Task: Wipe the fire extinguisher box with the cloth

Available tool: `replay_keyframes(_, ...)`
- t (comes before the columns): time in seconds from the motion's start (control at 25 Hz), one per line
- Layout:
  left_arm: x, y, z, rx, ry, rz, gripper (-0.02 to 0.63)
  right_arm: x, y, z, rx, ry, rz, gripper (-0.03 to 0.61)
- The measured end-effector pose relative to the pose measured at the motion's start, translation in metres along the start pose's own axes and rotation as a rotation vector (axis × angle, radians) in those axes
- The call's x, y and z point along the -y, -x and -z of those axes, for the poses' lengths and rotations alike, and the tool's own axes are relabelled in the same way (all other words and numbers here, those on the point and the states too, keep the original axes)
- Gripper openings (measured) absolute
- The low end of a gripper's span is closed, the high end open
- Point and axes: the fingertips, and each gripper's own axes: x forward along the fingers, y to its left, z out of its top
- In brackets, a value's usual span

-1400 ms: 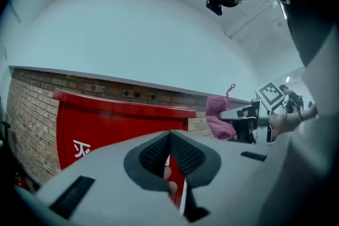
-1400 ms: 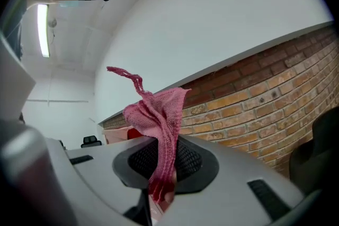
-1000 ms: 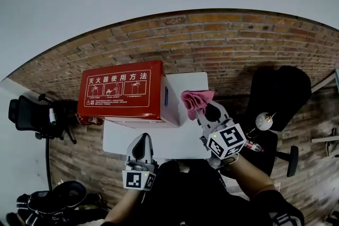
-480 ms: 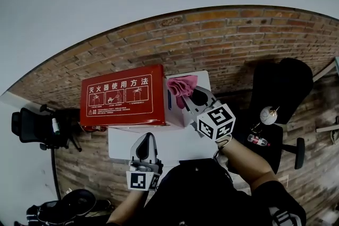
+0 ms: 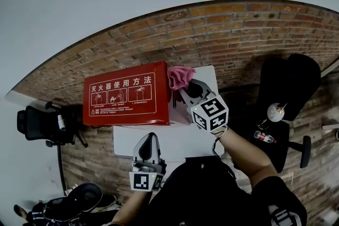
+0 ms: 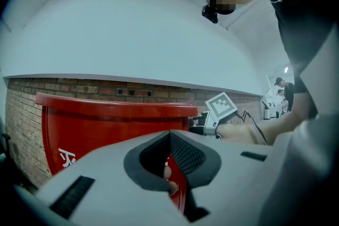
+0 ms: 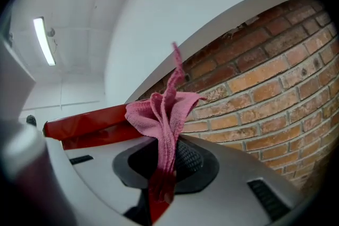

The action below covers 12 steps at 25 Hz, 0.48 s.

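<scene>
The fire extinguisher box (image 5: 127, 95) is stood on a white tabletop (image 5: 175, 140), ahead and to the left of the right gripper (image 5: 183, 92). Its right-hand end edge is met just beside that gripper's fingers (image 7: 197, 159), and a long red top rim is seen running away to their left. A bare strip of tabletop is left between the box's near edge and the left gripper (image 5: 150, 139); more bare tabletop is found to the right of the right fingers, up to the tabletop's edge. Beyond the box a brick wall (image 7: 265, 77) is seen. A black chair (image 5: 286, 87) is placed well to the right of the right fingers, apart from the tabletop.

On the box's red face, white characters can be read: 灭火器使用方法, with three small pictograms framed in white beneath them; the finer print below cannot be made out. A black-and-white square marker is carried on each gripper's cube (image 5: 210, 112).

The right fingers are clenched on a pink cloth (image 7: 161, 114), which is bunched above them and held at the box's upper right corner; whether box and cloth touch cannot be told. The left fingers (image 6: 186, 155) are pressed together with nothing between them, pointed at the box's front face and kept apart from it.
</scene>
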Motion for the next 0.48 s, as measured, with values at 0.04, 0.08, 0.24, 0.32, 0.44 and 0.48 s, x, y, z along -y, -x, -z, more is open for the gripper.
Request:
replay_keyframes(0.04,0.0,0.0,0.001,-0.011,0.011,-0.007,0.034,0.0,-0.003,0.0,0.0,0.009,-0.005,0.069)
replay_keyframes(0.08,0.001,0.001,0.001,-0.02,0.021,-0.014,0.034,-0.001,-0.006,0.001,0.0,0.017,-0.009,0.068)
replay_keyframes(0.24,-0.002,0.004,-0.002,0.011,0.007,-0.028,0.034,-0.003,-0.016,-0.001,0.004,0.037,-0.026,0.069)
replay_keyframes(0.32,-0.002,0.006,-0.003,0.033,-0.004,-0.029,0.034,-0.005,-0.019,-0.002,0.009,0.041,-0.034,0.069)
replay_keyframes(0.44,-0.002,0.007,-0.002,0.033,-0.006,-0.033,0.034,-0.008,-0.021,-0.003,0.016,0.043,-0.049,0.068)
replay_keyframes(0.48,-0.002,0.007,0.0,0.027,-0.006,-0.035,0.034,-0.009,-0.021,-0.002,0.018,0.048,-0.051,0.069)
